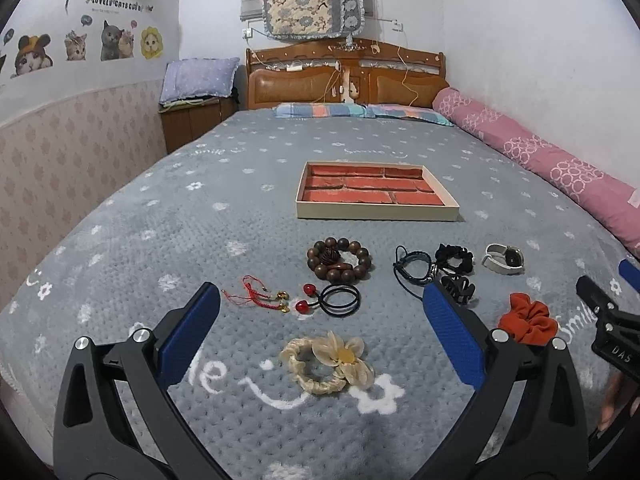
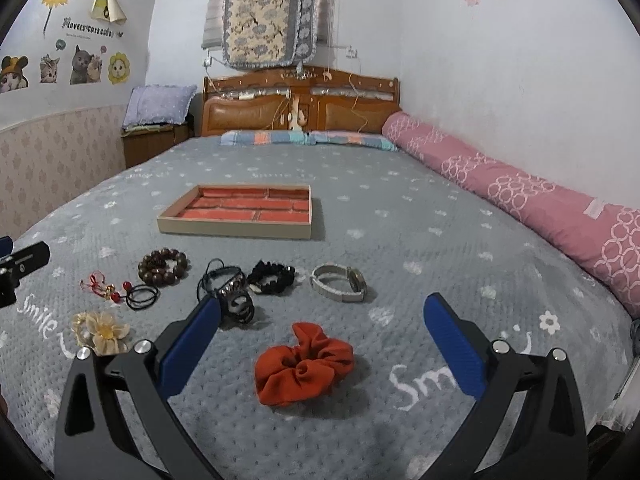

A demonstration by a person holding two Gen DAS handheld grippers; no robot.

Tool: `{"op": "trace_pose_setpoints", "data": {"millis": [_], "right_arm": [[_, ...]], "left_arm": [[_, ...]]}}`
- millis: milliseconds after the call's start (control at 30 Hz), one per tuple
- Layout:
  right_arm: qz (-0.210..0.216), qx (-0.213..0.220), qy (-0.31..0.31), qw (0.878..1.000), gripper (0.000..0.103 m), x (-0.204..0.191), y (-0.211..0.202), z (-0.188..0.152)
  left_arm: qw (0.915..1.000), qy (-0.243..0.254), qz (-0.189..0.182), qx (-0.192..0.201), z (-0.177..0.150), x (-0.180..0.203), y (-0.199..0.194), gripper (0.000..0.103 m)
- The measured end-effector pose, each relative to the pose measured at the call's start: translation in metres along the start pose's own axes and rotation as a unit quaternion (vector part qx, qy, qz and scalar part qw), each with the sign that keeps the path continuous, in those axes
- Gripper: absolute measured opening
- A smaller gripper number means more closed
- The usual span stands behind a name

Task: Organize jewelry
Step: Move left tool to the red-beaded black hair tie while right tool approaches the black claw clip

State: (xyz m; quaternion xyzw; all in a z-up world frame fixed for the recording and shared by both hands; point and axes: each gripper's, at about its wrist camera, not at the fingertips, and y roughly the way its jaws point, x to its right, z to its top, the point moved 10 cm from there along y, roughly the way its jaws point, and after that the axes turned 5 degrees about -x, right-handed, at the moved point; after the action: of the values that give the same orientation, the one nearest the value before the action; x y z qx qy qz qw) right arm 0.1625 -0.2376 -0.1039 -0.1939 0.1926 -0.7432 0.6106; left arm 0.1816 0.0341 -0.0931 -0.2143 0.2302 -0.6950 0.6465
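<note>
both grippers, left gripper and right gripper, hover with jaws wide and empty over jewelry on the bed, the right finger hiding part of a black claw clip before the tray

— Anything between the trinkets and the tray?
— Only bare grey blanket. The pink bolster hems in the right edge, well apart from everything.
</note>
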Motion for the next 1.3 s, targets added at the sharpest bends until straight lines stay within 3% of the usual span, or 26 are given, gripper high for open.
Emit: {"op": "trace_pose_setpoints", "data": {"millis": [367, 600, 900, 1067, 1300], "right_arm": [[0.015, -0.026, 0.001, 1.0, 0.099, -0.004, 0.033, -0.003], [0.037, -0.036, -0.01, 0.999, 0.099, -0.032, 0.063, -0.001], [0.046, -0.069, -0.026, 0.996, 0.099, -0.062, 0.115, -0.005], [0.046, -0.09, -0.026, 0.995, 0.099, -0.07, 0.14, -0.012], [0.055, -0.118, -0.027, 0.991, 0.096, -0.081, 0.159, -0.024]], "left_arm": [[0.9981, -0.019, -0.04, -0.044, -0.001, 0.002, 0.041, 0.098], [0.9973, -0.014, -0.034, -0.064, -0.001, 0.004, 0.075, 0.098], [0.9928, 0.003, -0.041, -0.112, -0.005, 0.01, 0.138, 0.089], [0.9881, 0.002, -0.046, -0.146, -0.016, 0.011, 0.169, 0.078], [0.9836, -0.01, -0.05, -0.173, -0.029, 0.008, 0.192, 0.07]]}}
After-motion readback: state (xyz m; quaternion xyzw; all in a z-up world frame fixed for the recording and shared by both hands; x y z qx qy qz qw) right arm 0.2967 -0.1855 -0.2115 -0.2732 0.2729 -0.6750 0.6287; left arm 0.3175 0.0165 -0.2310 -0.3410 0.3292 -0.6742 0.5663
